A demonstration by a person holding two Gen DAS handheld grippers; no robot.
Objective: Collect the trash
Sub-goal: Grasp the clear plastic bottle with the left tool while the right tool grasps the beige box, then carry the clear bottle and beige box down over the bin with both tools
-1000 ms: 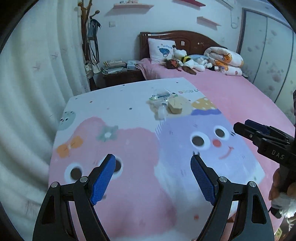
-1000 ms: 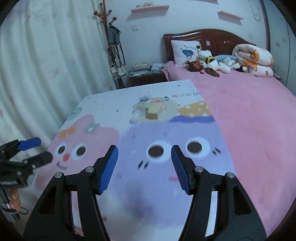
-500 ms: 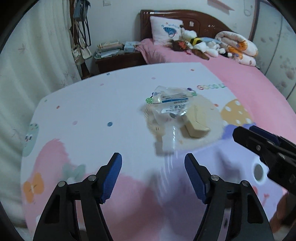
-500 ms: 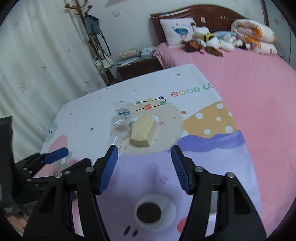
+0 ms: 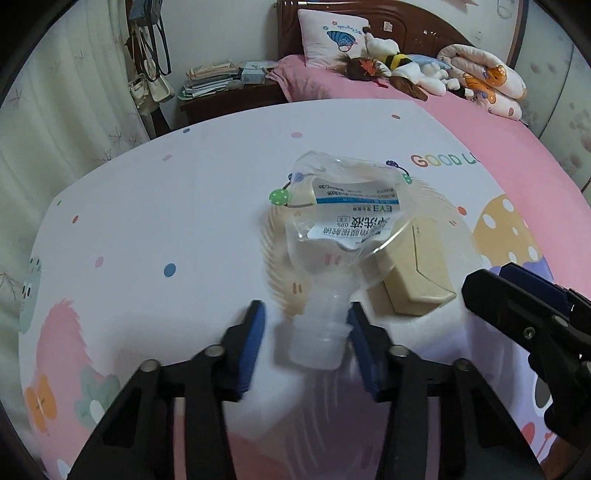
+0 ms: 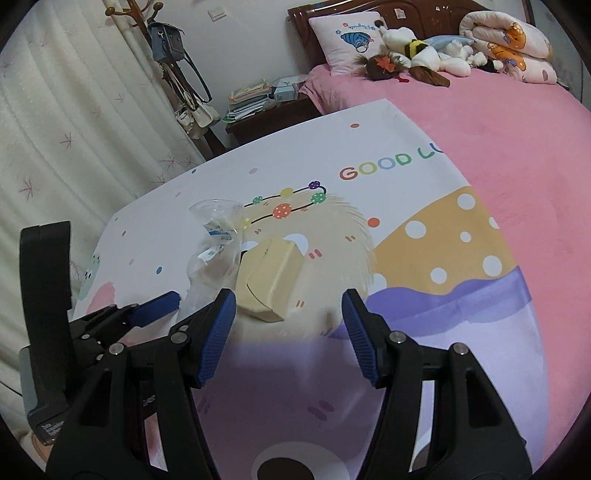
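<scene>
Bedroom scene: a bed with a pink cover and a dark wooden headboard at the far end, stuffed toys piled by a pillow. Far left, a dark nightstand stacked with books, bags on a coat rack, and a cream curtain along the left side.

Two grippers near trash on a cartoon-printed counter

The right gripper has its blue fingers wide apart, with the tan box just beyond them, nearer the left finger. A clear pouch lies touching the box on its left side. The left gripper reaches in from the left, its blue tip beside the pouch. Behind is a pink bed with plush toys.
</scene>
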